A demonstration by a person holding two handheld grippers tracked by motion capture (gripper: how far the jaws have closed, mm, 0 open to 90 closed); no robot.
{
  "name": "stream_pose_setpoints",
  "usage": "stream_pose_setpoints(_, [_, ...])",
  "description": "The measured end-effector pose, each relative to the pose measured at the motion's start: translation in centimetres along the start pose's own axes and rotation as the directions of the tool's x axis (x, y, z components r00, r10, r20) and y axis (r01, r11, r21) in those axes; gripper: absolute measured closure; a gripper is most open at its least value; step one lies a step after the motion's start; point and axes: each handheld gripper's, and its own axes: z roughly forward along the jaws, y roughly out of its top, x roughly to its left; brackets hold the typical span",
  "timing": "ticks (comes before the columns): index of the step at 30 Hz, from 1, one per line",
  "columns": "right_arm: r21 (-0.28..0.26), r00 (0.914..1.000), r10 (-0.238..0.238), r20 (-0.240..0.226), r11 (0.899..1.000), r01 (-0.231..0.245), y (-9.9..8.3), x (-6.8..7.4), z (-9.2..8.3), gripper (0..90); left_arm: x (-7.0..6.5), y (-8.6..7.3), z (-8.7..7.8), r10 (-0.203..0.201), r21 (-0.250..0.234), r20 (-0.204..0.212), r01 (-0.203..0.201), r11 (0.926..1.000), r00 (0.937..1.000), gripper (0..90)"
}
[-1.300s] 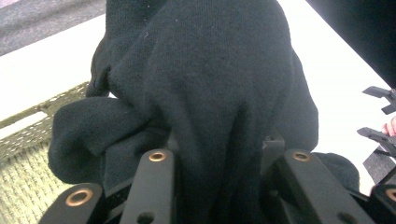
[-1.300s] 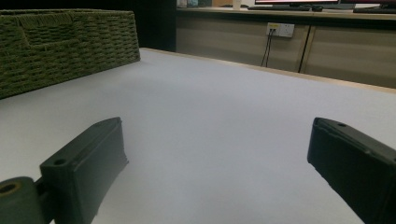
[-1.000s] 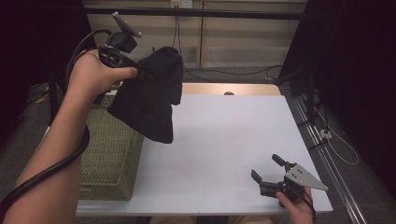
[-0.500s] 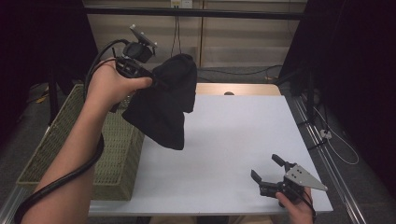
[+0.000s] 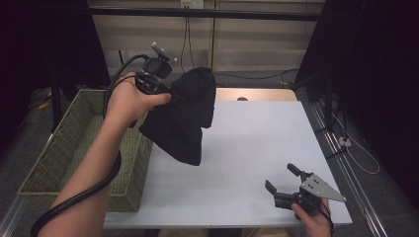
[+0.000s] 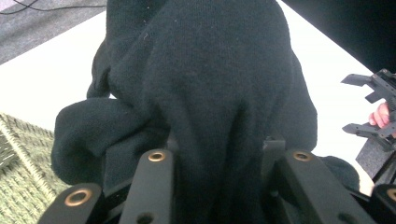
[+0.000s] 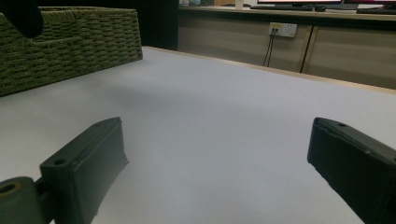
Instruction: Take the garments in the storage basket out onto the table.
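A black knitted garment (image 5: 187, 116) hangs bunched in the air over the left part of the white table (image 5: 257, 143), beside the basket. My left gripper (image 5: 170, 94) is shut on its upper folds; in the left gripper view the cloth (image 6: 205, 93) drapes over and between both jaws. My right gripper (image 5: 282, 178) rests low near the table's front right edge, jaws wide open with nothing between them. In the right gripper view its two black fingers (image 7: 88, 158) frame bare table.
A green woven basket (image 5: 74, 148) stands off the table's left edge, and its wall (image 7: 70, 42) is seen in the right gripper view. A wall with sockets and cables runs behind the table. Dark curtains flank both sides.
My left hand has carried the black garment rightward and lower, from over the basket toward the table. The right gripper has stayed where it was.
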Motion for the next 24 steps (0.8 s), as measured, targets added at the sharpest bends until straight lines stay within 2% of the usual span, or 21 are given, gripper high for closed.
stream_pose_setpoints(5, [0.005, 1.0, -0.006, 0.0, 1.0, 0.006, 0.0, 0.1, 0.0, 3.2, -0.7, -0.3, 1.0, 0.002, -0.012, 0.009, -0.002, 0.9999, 1.0, 67.0])
stream_pose_setpoints(10, [0.011, 0.9999, -0.015, -0.006, 1.0, 0.015, -0.1, 0.1, 0.1, 3.2, -1.6, -0.5, 2.0, 0.026, -0.011, 0.018, -0.026, 0.9996, 0.9995, 67.0])
stream_pose_setpoints(16, [0.011, 0.9998, -0.016, -0.008, 1.0, 0.016, -0.1, 0.2, 0.1, 3.3, -2.1, -0.8, 2.9, 0.032, -0.02, 0.02, -0.032, 0.9993, 0.9993, 66.9])
stream_pose_setpoints(17, [0.011, 0.9998, -0.017, -0.007, 1.0, 0.017, -0.1, 0.2, 0.1, 3.2, -2.1, -0.8, 3.1, 0.043, -0.016, 0.019, -0.043, 0.9989, 0.9989, 66.9])
stream_pose_setpoints(24, [0.013, 0.9998, -0.018, -0.009, 1.0, 0.018, -0.1, 0.2, 0.1, 3.2, -2.7, -1.3, 4.3, 0.039, -0.028, 0.028, -0.038, 0.9989, 0.9989, 66.8])
